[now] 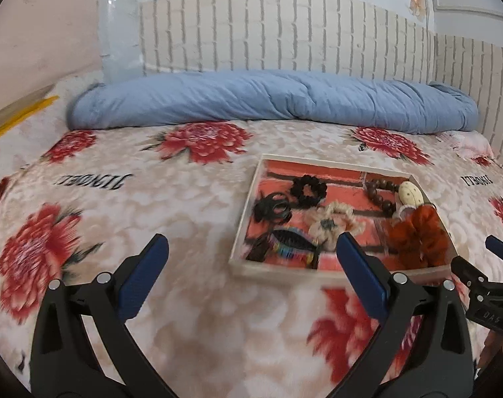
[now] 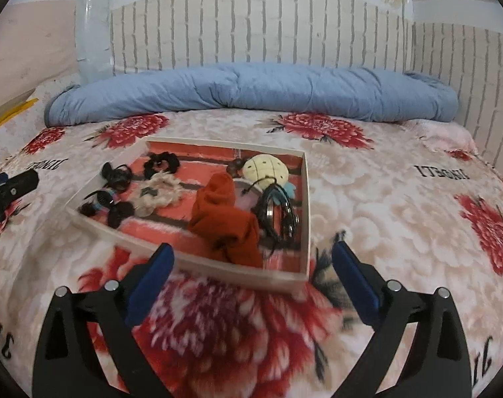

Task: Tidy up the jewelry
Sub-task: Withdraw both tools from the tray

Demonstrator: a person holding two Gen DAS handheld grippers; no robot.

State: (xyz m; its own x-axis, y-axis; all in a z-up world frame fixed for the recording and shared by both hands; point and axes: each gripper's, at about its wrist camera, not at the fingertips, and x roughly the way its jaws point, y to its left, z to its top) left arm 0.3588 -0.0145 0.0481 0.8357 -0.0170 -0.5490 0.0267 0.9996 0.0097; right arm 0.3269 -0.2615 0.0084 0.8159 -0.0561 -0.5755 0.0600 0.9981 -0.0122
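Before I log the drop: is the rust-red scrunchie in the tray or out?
In: the scrunchie lies inside the tray's walls.

Cream blanket point(image 1: 191, 205) with red flowers, blue quilt point(image 1: 271, 99), rust-orange scrunchie point(image 2: 224, 219), white-rimmed tray point(image 2: 306, 205)

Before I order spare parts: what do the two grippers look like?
Both match. The left gripper and the right gripper each have two curved black plastic arms with triangular cut-outs, silver round pivot pins, and flat blue textured pads. From the left wrist camera, the right gripper's side shows small pale lettering, too blurred to read. No cables or sleeves show.
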